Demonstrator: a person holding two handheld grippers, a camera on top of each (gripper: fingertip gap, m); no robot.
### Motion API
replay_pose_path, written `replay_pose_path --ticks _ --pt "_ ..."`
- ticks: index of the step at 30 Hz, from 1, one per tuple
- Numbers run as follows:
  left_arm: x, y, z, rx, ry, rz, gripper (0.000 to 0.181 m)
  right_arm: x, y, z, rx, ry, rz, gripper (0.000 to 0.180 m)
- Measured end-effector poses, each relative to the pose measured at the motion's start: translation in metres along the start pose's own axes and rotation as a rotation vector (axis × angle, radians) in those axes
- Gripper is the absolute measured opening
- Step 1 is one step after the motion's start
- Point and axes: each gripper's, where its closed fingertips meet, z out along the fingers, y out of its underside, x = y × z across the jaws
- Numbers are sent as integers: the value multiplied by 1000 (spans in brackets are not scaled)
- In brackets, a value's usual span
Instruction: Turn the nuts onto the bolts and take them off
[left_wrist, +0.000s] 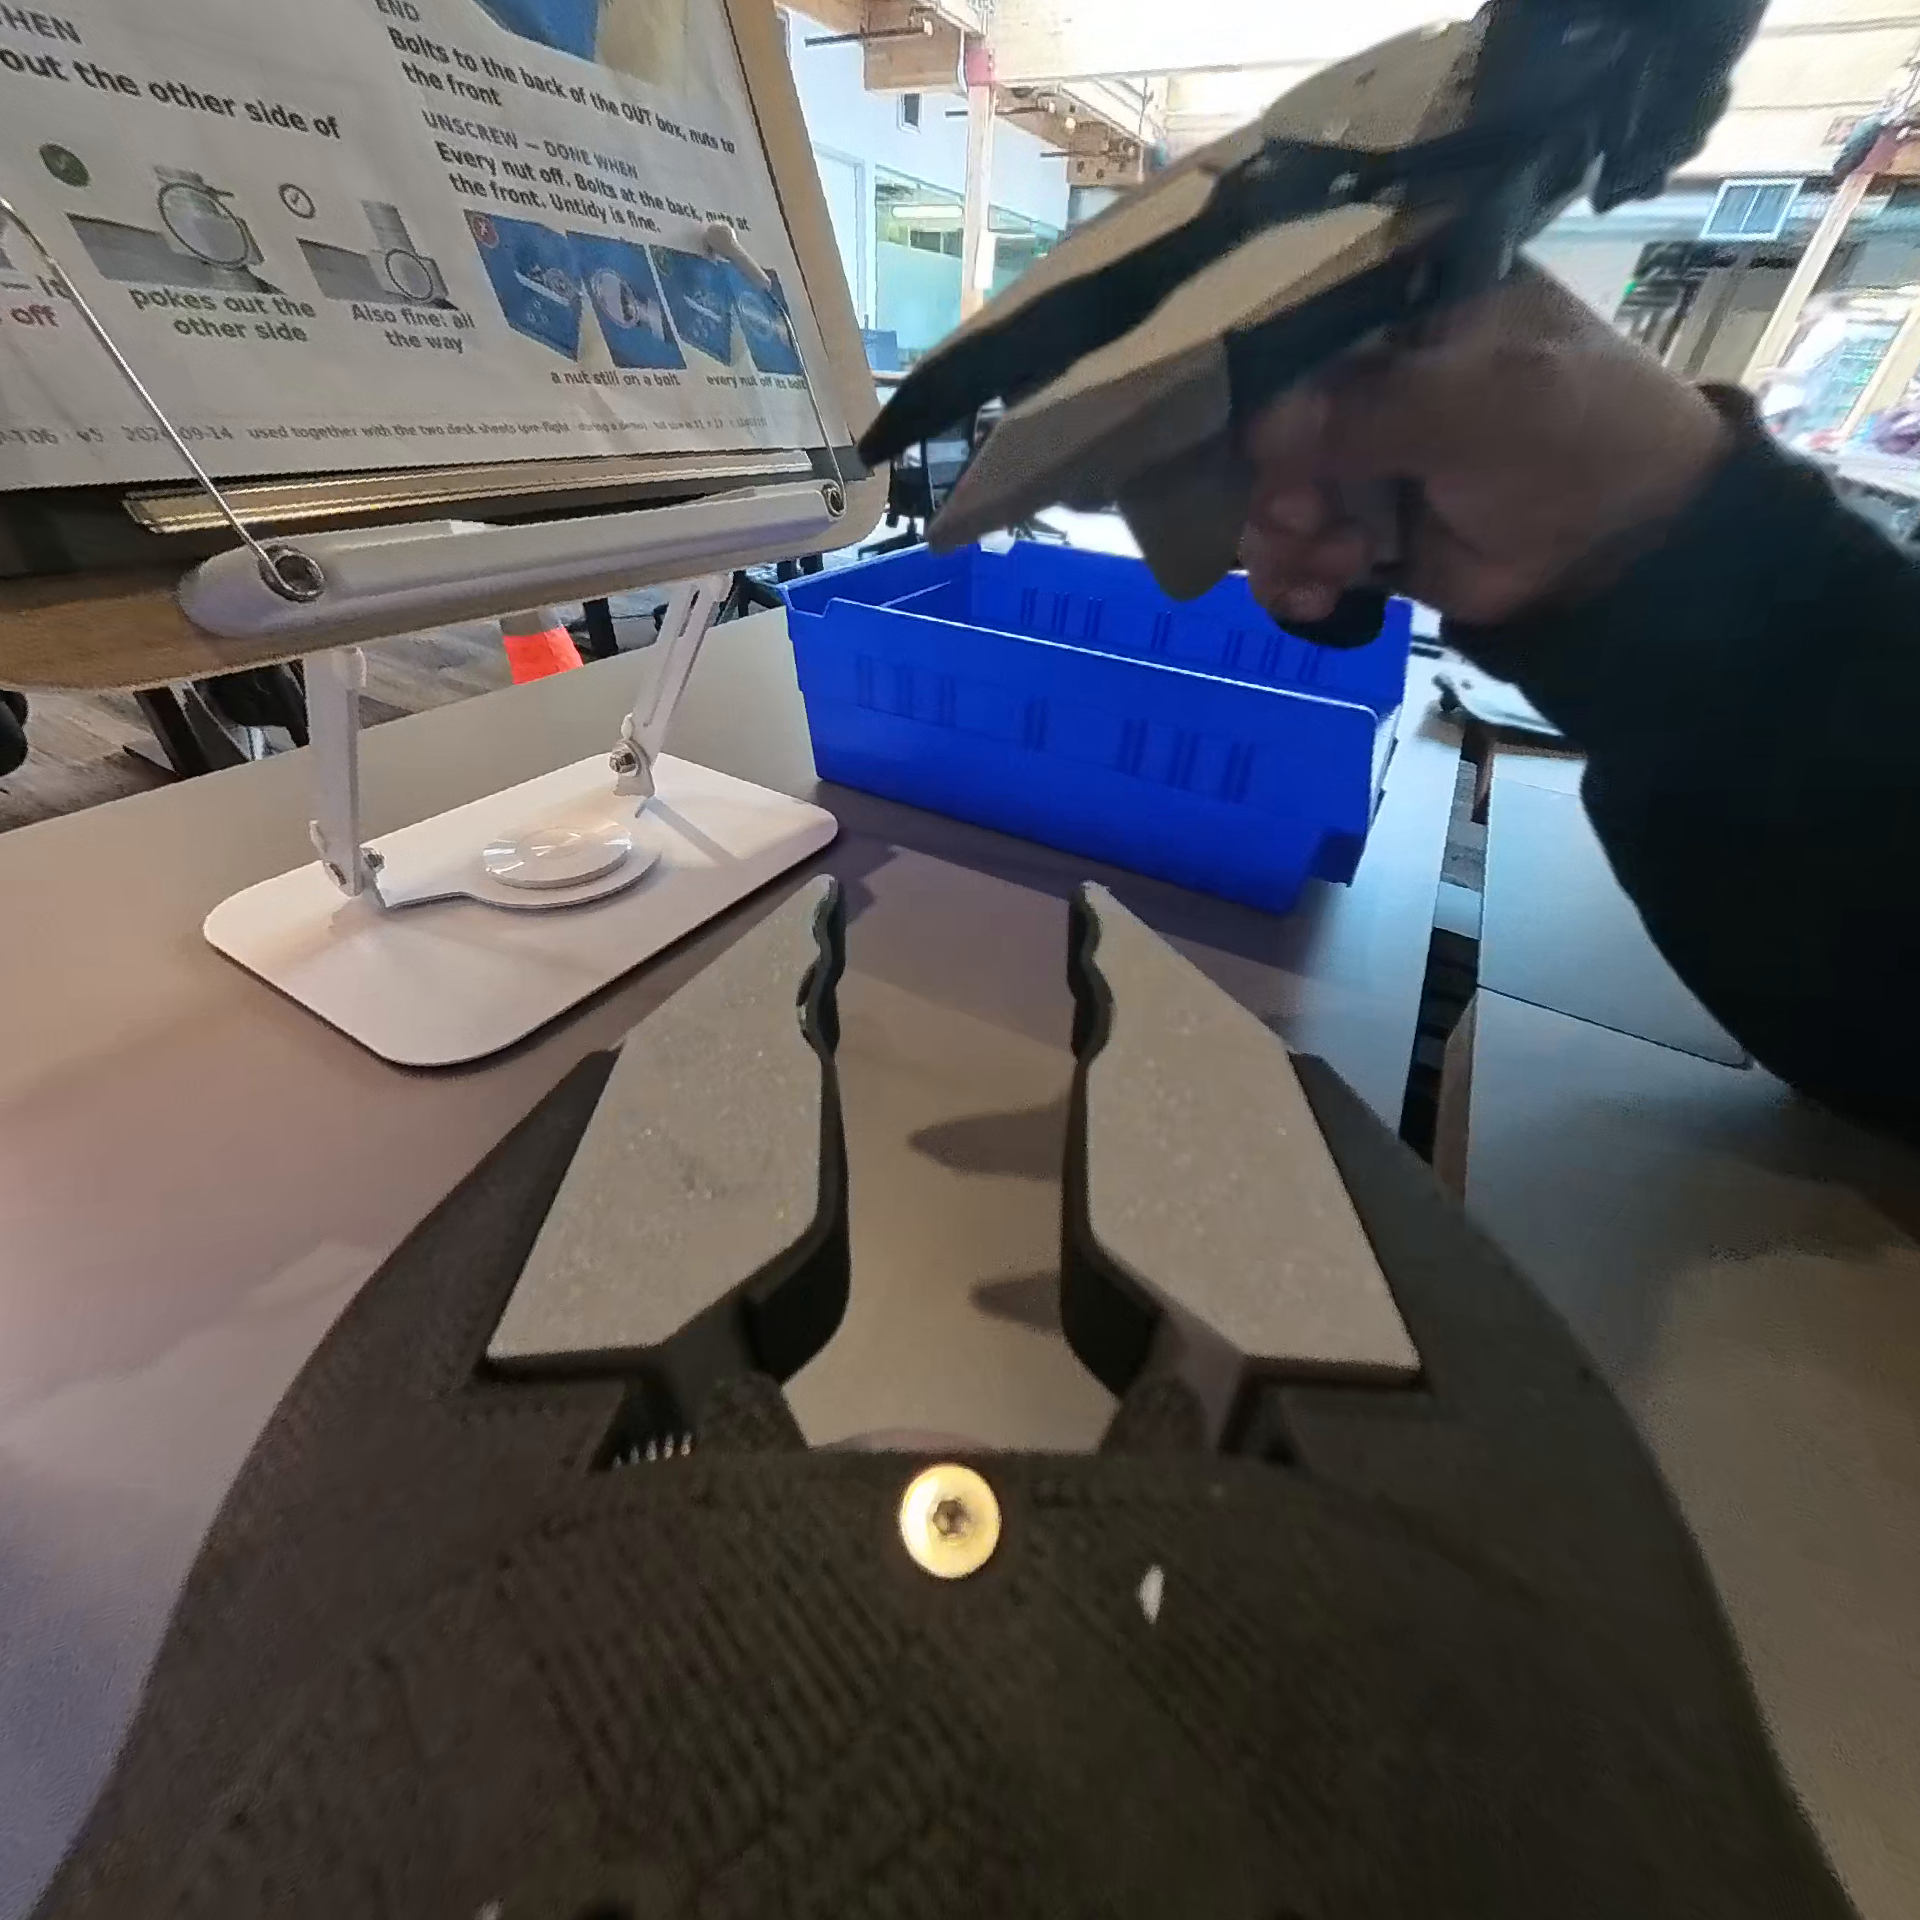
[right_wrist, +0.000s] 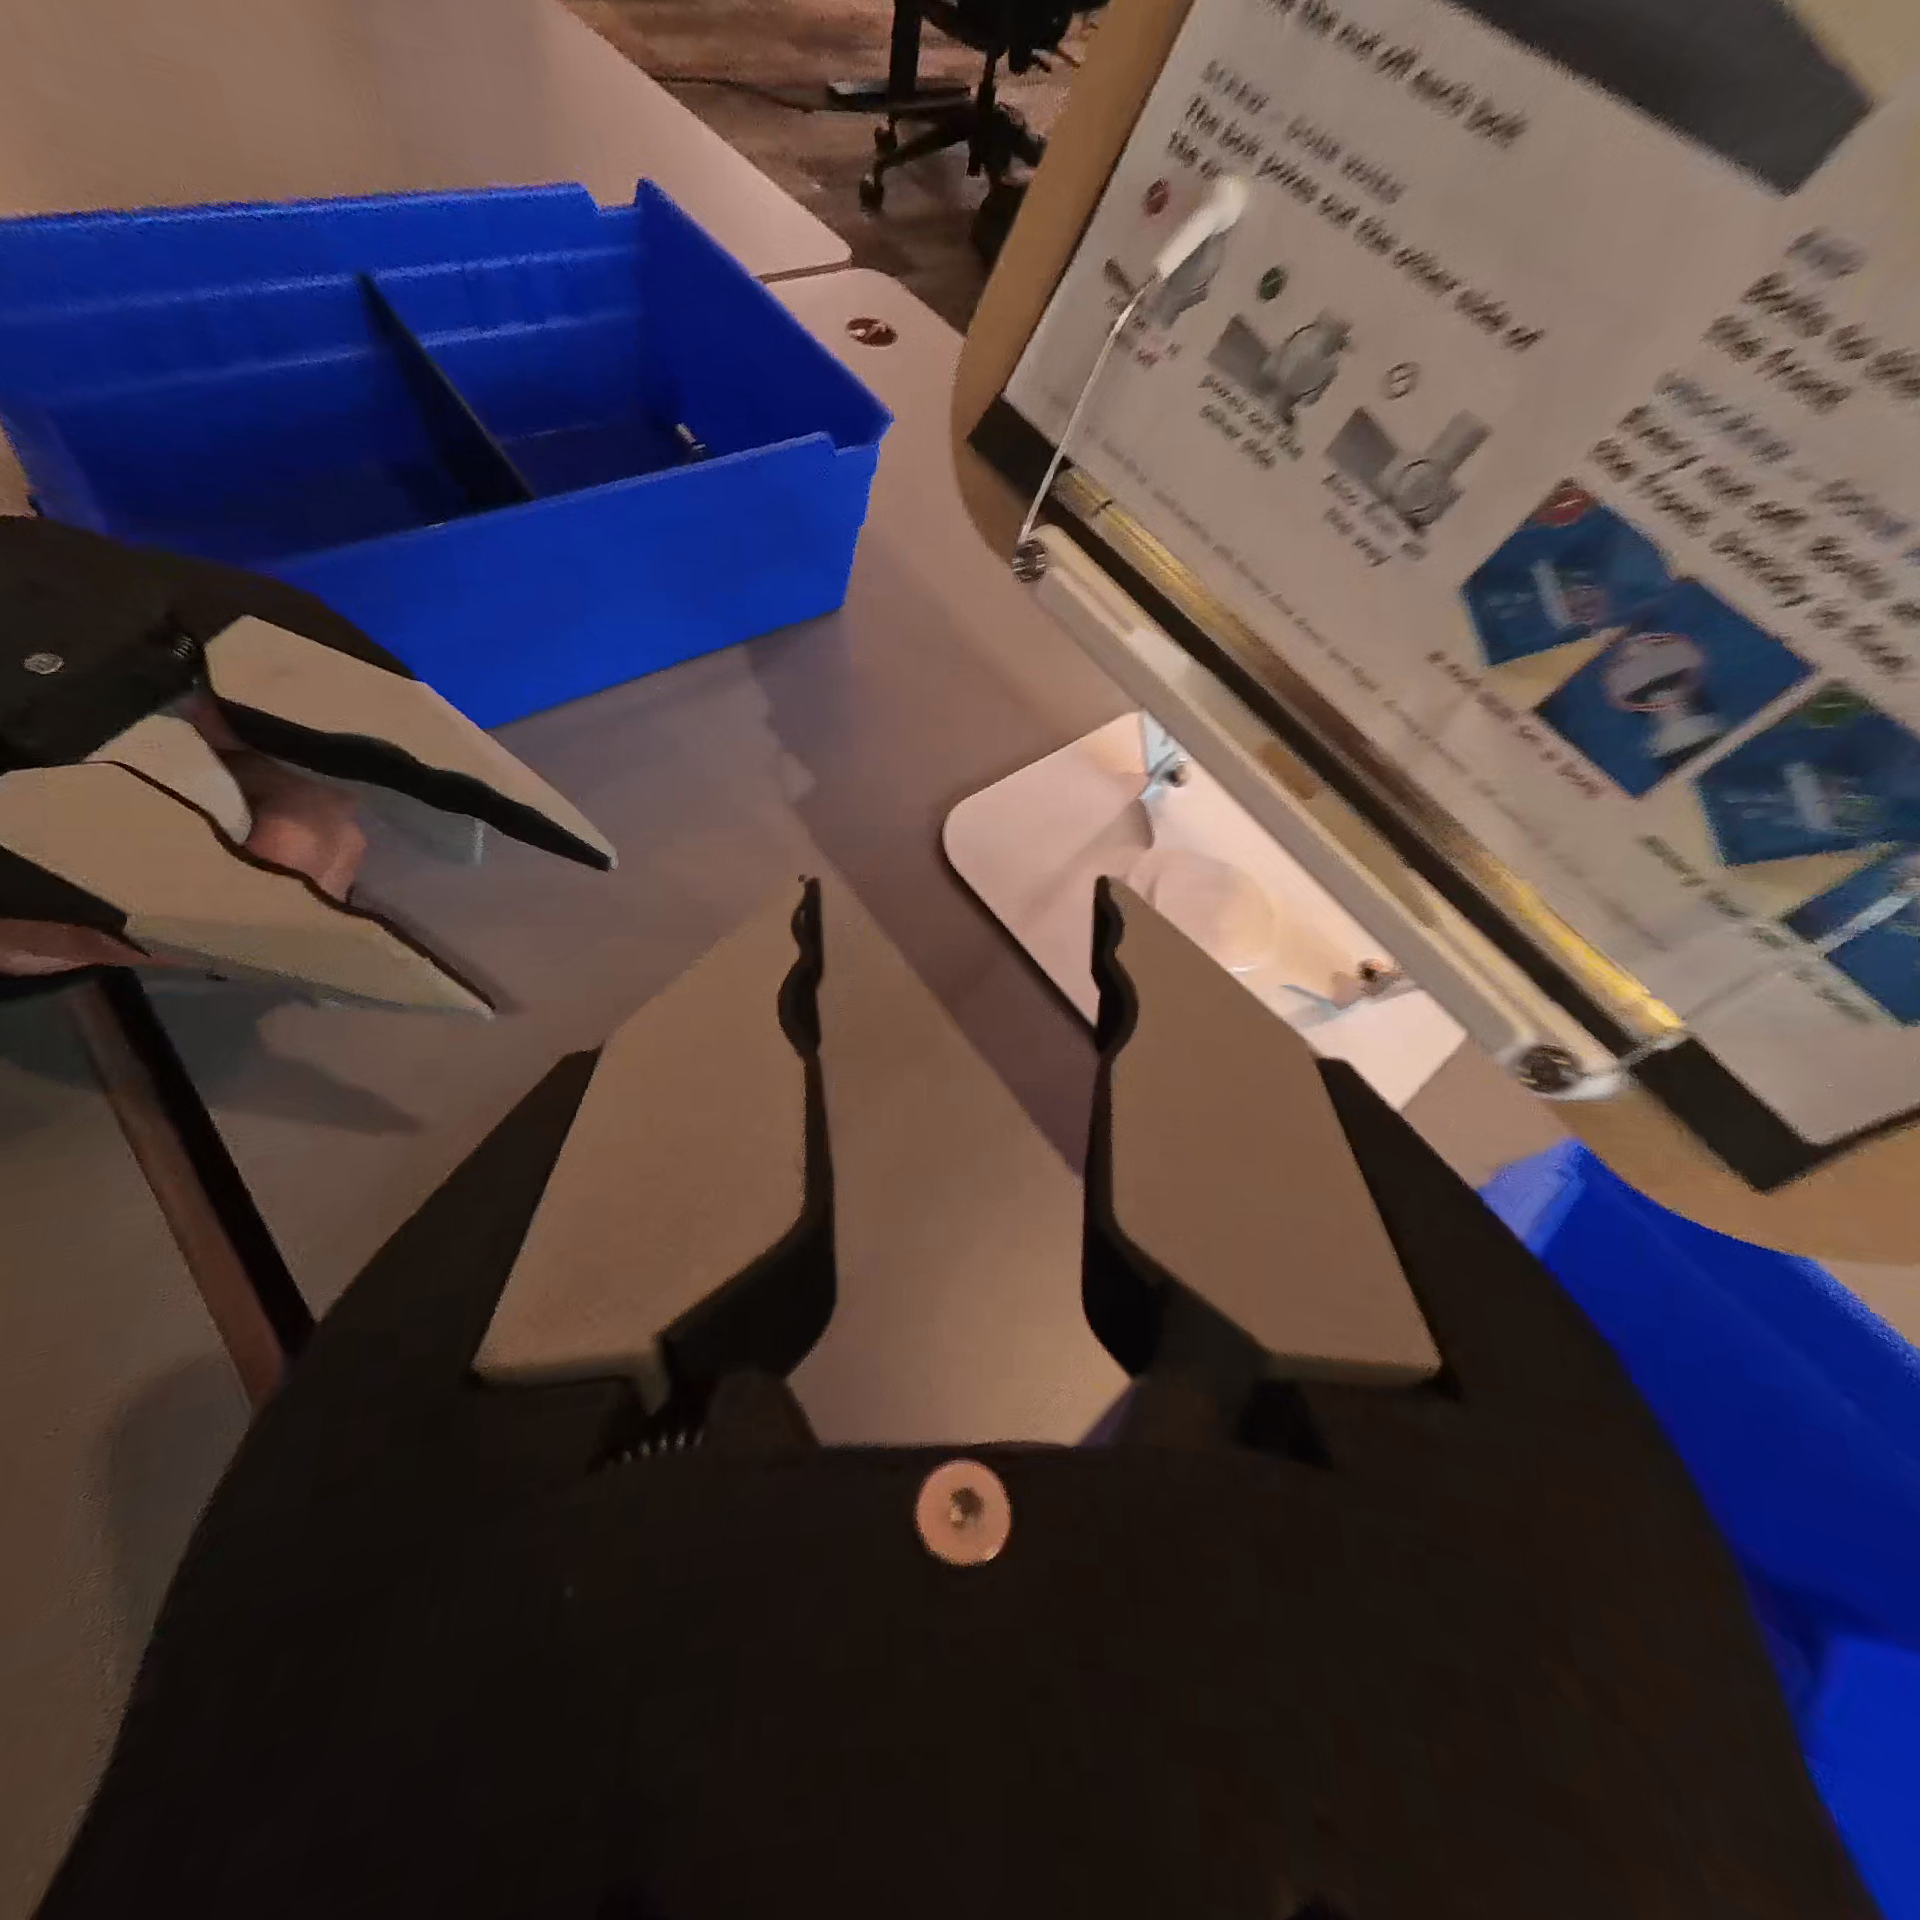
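The left gripper (left_wrist: 954, 914) has its fingers spread apart with nothing between them, only bare grey surface (left_wrist: 156, 1195) showing through the gap. It hangs low over the surface, pointing toward the far side. The right gripper (right_wrist: 954, 914) likewise has its fingers parted and empty, and in the left wrist view it hangs tilted downward, above the near rim of a blue bin (left_wrist: 1091, 727); a person's hand (left_wrist: 1455, 468) in a dark sleeve (left_wrist: 1714, 727) holds it.

Just ahead of the left gripper's fingers and to their left stands the white base plate (left_wrist: 468, 956) of a document stand, its two hinged legs rising to a tray that carries a printed instruction sheet (left_wrist: 312, 229) held by wire clips. The blue bin sits beside that base, toward the far right edge of the surface.

In the right wrist view the bin (right_wrist: 582, 582) lies at the far left, split by a dark divider (right_wrist: 447, 395) into two compartments. One small metal piece, seemingly a bolt (right_wrist: 689, 442), lies in the right-hand compartment near its wall; it is too small to tell whether a nut is on it. A second blue bin (right_wrist: 1714, 1403) shows at the right, partly under the stand's board (right_wrist: 1060, 260).
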Motion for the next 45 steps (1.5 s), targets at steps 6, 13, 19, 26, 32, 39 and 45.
replay_pose_path --ticks 6,13,19,26,32,39,45 --pt "-4 2 0 -25 -22 -23 42 -22 20 25 49 58 43 60" --pt "-4 5 0 -41 -30 -29 45 -28 31 21 146 115 57 54" --pt "-7 14 3 -71 -39 -27 45 -41 50 35 100 79 47 51" --pt "-8 16 3 -79 -43 -25 45 -45 56 39 88 88 21 49" --pt "-9 19 4 -87 -47 -27 44 -44 63 45 76 64 66 47" --pt "-9 19 4 -88 -47 -29 44 -48 66 46 59 36 99 45" --pt "-9 19 3 -86 -47 -32 44 -51 69 49 42 27 97 42"
